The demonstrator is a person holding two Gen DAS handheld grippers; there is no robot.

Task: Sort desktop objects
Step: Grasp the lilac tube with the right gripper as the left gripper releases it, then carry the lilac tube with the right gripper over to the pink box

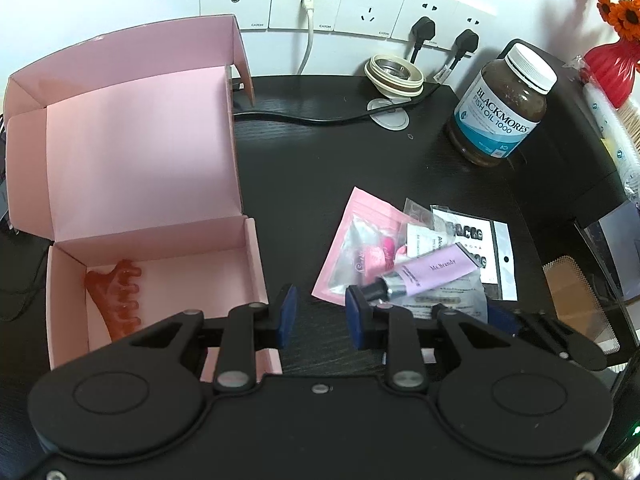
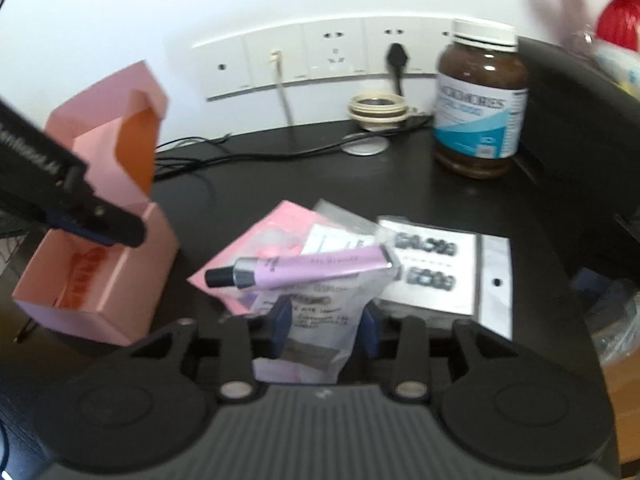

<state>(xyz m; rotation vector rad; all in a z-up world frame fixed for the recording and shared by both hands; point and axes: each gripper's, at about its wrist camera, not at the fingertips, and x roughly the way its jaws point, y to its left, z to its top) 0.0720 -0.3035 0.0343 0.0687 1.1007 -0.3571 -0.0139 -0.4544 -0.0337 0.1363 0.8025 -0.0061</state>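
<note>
Your pink box (image 1: 132, 152) sits far left on the tabletop (image 1: 320, 152), a hair claw (image 1: 116, 300) already inside. The lilac tube (image 2: 304, 270) lies crosswise just beyond your right tongs (image 2: 325, 326), cap pointing left; these are spread around a clear packet (image 2: 316, 320). Left tongs (image 1: 321, 316) hang partly spread, empty.

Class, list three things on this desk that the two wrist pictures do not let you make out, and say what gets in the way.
- Jar label: right wrist view, blurred.
- Clear packet print: right wrist view, blurred, and the right hand-held gripper hides its lower end.
- Hair claw in the pink box: left wrist view, lower part behind the left hand-held gripper.
</note>
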